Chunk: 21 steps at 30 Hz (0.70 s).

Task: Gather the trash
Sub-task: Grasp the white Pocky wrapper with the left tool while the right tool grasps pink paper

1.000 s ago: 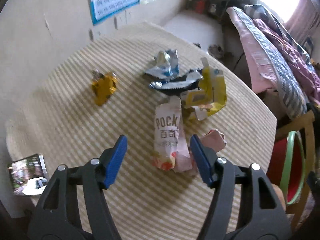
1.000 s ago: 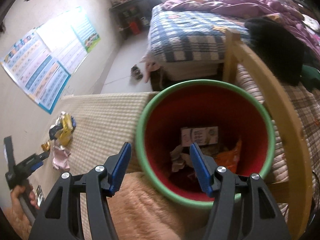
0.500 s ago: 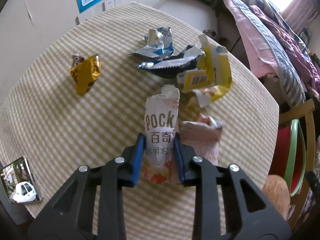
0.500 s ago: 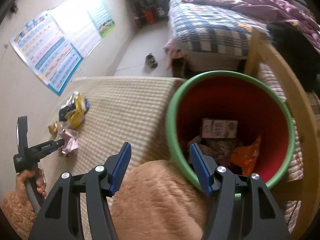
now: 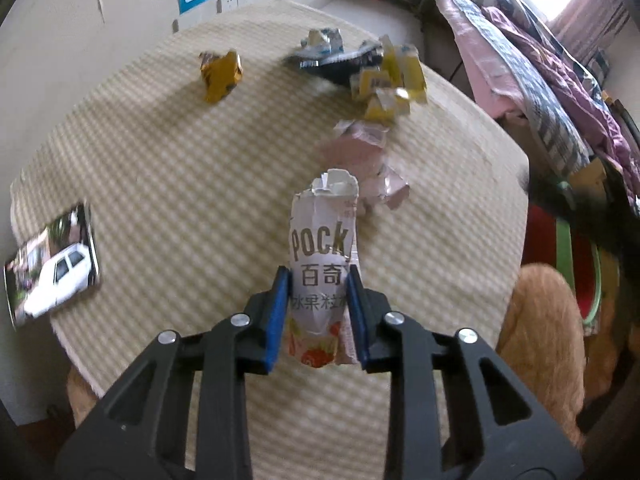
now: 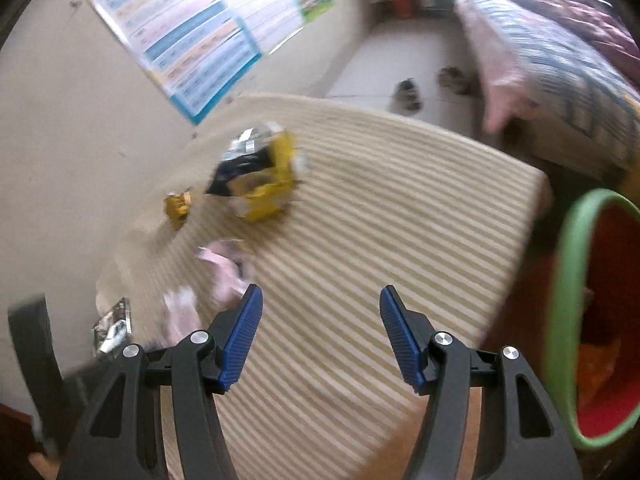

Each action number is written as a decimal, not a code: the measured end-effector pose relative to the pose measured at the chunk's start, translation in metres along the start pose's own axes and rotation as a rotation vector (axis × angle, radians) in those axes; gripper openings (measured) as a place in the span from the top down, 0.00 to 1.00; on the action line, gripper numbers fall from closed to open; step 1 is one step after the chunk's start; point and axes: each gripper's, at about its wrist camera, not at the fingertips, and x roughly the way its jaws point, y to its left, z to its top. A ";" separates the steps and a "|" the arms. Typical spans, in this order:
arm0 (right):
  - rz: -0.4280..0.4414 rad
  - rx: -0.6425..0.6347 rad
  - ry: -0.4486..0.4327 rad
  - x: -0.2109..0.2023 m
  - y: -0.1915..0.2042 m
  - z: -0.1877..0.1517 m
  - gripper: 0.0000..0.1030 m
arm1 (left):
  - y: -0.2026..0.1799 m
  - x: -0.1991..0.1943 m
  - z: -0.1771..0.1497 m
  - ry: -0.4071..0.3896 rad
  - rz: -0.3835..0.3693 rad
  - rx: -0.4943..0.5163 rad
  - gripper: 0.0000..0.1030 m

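My left gripper (image 5: pixel 318 312) is shut on a white Pocky wrapper (image 5: pixel 322 256) and holds it lifted above the striped table (image 5: pixel 180 200). A pink wrapper (image 5: pixel 360 156), a yellow box wrapper (image 5: pixel 392 80), a dark foil wrapper (image 5: pixel 336 60) and a gold wrapper (image 5: pixel 222 74) lie on the table beyond it. My right gripper (image 6: pixel 320 336) is open and empty over the table's near side. The yellow wrapper (image 6: pixel 268 184), gold wrapper (image 6: pixel 178 206) and pink wrapper (image 6: pixel 228 276) also show in the right wrist view. The red bin with a green rim (image 6: pixel 568 280) stands at the right.
A photo card (image 5: pixel 52 264) lies at the table's left edge. The bin (image 5: pixel 560 240) holds trash and sits off the table's right edge by a wooden chair. A bed (image 5: pixel 540 60) stands behind. Posters (image 6: pixel 192 40) hang on the wall.
My left gripper has lifted the Pocky wrapper off the table and pulled back. My right gripper has swung left from over the bin to over the table, still open.
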 end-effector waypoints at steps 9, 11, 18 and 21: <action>0.029 -0.066 0.161 0.079 0.061 0.022 0.38 | -0.009 -0.002 -0.021 0.019 0.003 0.041 0.73; 0.036 -0.049 0.181 0.090 0.064 0.022 0.38 | -0.009 -0.002 -0.021 0.019 0.004 0.044 0.72; 0.072 -0.007 0.190 0.085 0.058 0.021 0.71 | -0.005 0.002 -0.019 0.033 0.004 0.029 0.72; 0.071 -0.032 0.137 0.067 0.055 0.020 0.71 | -0.006 0.005 -0.018 0.035 0.003 0.029 0.72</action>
